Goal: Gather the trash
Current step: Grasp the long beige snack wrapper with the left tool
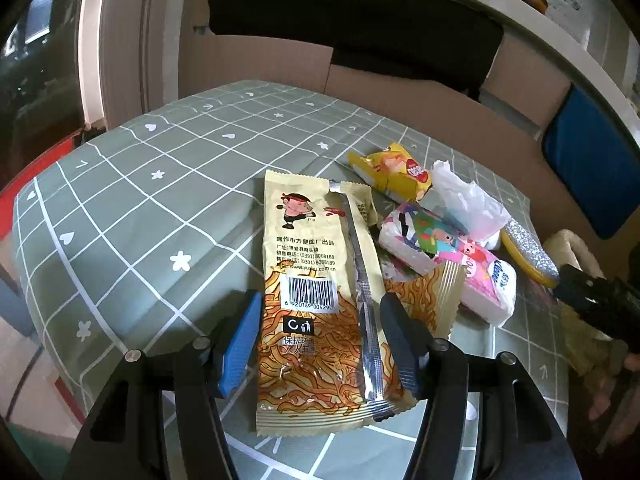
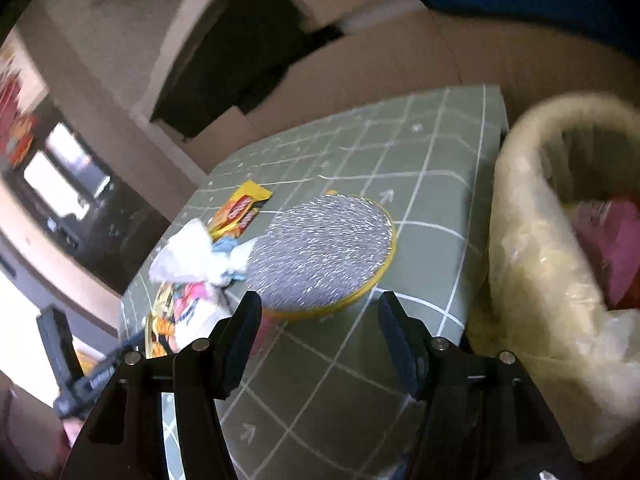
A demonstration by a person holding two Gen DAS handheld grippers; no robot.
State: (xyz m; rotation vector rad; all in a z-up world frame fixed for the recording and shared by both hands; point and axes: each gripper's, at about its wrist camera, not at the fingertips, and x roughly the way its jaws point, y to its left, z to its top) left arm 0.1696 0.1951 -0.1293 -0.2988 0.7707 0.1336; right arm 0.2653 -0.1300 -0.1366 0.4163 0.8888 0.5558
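A beige instant-noodle wrapper (image 1: pixel 312 280) lies flat on the green checked tablecloth (image 1: pixel 140 200), between the fingers of my left gripper (image 1: pixel 320 300). Its jaws stand wide, the pads not pressing the wrapper. Right of it lie a colourful tissue pack (image 1: pixel 452 264), crumpled white paper (image 1: pixel 468 200) and a yellow snack wrapper (image 1: pixel 396 172). My right gripper (image 2: pixel 320 300) is open and empty, hovering just in front of a glittery silver disc with a yellow rim (image 2: pixel 324 248). The same crumpled paper (image 2: pixel 188 256) and yellow wrapper (image 2: pixel 240 212) lie to the disc's left.
A cream bin lined with a plastic bag (image 2: pixel 540 280) stands off the table's right edge, with something pink (image 2: pixel 612 248) inside. Cardboard boxes (image 1: pixel 400 92) and a dark opening rise behind the table. The right gripper (image 1: pixel 592 292) shows at the left wrist view's right edge.
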